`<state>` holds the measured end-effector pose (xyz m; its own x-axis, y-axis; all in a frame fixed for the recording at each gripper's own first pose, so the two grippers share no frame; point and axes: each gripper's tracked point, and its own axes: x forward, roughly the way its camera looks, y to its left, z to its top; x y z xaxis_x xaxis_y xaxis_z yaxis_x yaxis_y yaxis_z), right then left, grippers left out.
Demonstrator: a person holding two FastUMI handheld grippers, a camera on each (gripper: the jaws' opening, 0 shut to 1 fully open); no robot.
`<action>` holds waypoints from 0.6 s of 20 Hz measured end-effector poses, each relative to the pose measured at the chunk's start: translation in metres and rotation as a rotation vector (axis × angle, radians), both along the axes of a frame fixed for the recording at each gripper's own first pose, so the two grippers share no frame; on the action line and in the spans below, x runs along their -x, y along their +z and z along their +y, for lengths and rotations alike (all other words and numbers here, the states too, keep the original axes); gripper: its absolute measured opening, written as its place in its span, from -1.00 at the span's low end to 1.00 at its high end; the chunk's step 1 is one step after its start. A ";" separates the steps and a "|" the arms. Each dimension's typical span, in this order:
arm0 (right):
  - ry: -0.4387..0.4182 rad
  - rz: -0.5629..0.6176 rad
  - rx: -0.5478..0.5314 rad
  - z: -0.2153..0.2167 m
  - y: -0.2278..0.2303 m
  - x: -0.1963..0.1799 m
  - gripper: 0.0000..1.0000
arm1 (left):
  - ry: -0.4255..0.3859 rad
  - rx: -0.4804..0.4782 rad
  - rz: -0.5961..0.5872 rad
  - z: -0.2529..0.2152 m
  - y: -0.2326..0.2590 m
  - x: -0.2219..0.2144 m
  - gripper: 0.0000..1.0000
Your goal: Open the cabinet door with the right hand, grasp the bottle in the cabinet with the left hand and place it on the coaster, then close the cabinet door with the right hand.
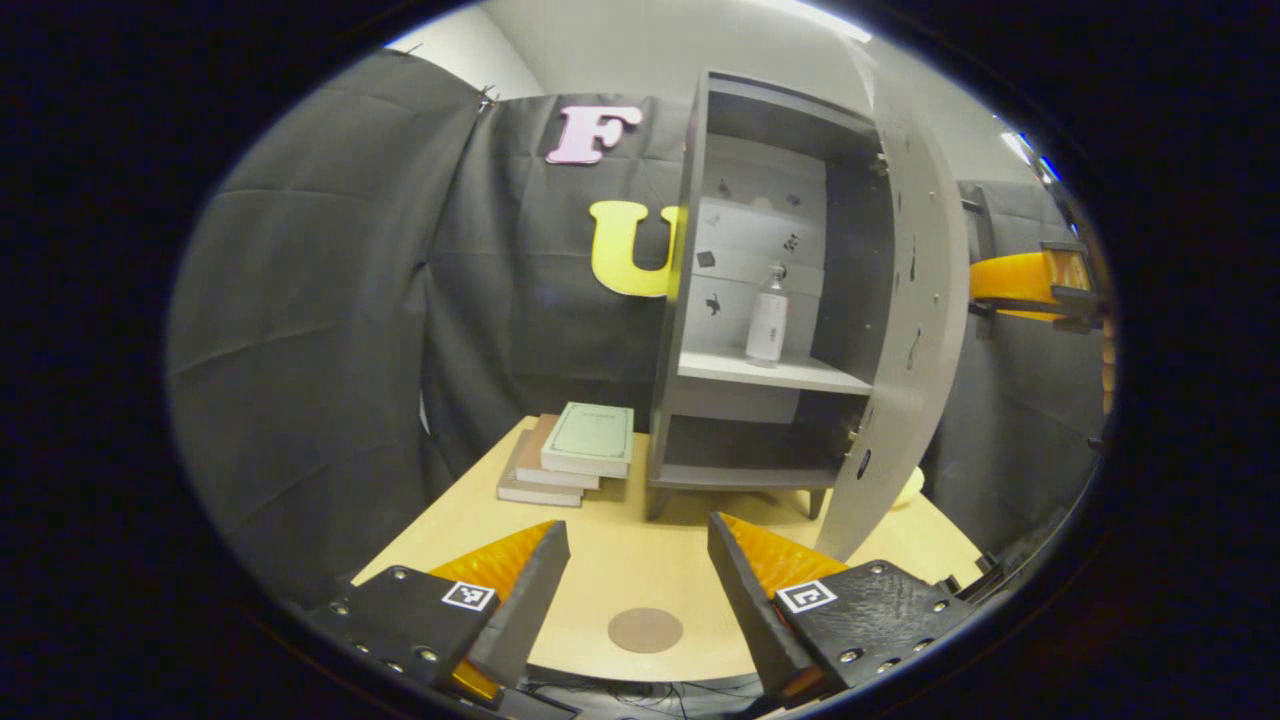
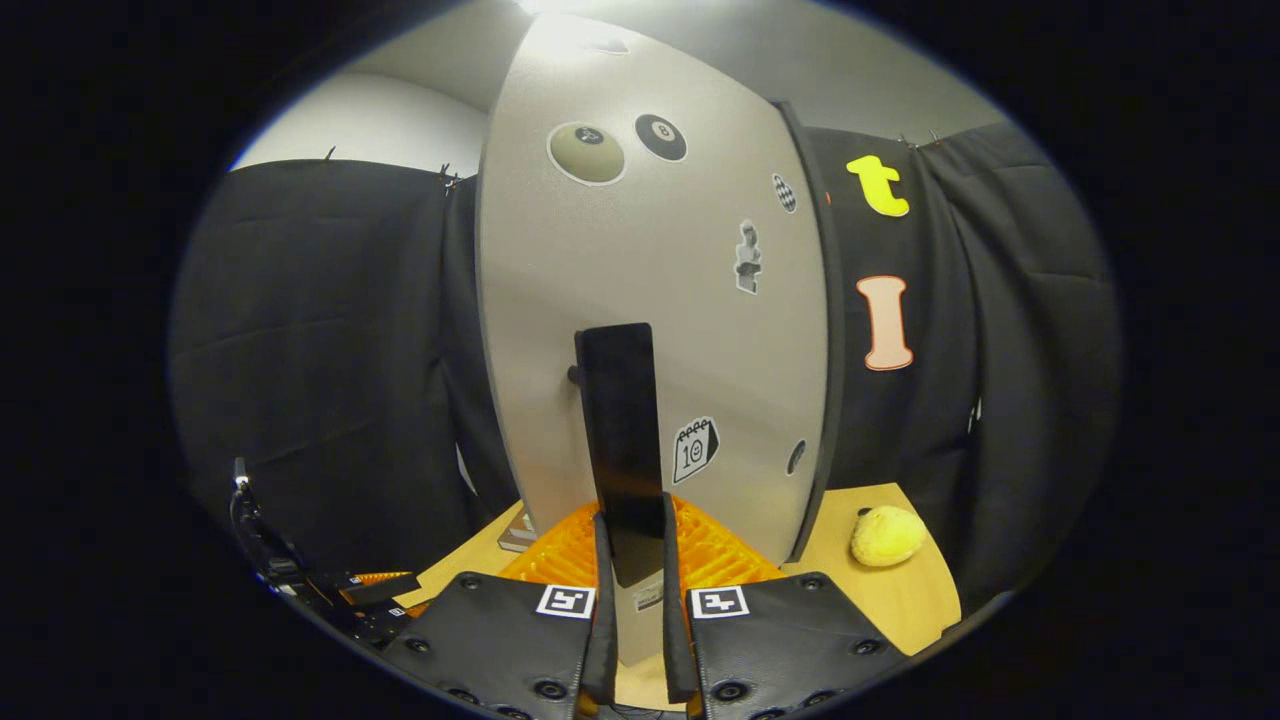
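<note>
The right tongs (image 2: 632,560) are clamped on the dark handle (image 2: 620,440) of the cabinet door (image 2: 650,300), both fingers pressing its sides. The left tongs (image 1: 640,570) hang spread wide and empty above the desk (image 1: 640,560), with the round coaster (image 1: 645,630) lying between their fingers near the desk's front edge. Beyond, the cabinet (image 1: 760,300) stands with its door swung out, and the bottle (image 1: 767,318) sits upright on the middle shelf (image 1: 770,372). A stack of books (image 1: 570,455) lies left of the cabinet. In the right gripper view, a yellow plush toy (image 2: 886,535) rests on the desk to the door's right.

Recording booth, black cloth walls (image 1: 330,300), small cabinet (image 1: 760,300) on wooden table (image 1: 640,570)
</note>
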<state>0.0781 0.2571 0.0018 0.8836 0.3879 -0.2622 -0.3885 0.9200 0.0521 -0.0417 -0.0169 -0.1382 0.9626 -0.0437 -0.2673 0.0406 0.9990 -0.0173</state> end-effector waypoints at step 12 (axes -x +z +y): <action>-0.276 -0.001 -0.039 -0.045 0.003 -0.002 -0.65 | -0.158 0.023 0.067 -0.076 -0.026 -0.012 0.69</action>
<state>0.0805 0.2125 0.0051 0.9575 0.1428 -0.2506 -0.1239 0.9882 0.0897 -0.0298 -0.0930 -0.1640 0.9234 -0.2002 -0.3274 0.1952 0.9796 -0.0484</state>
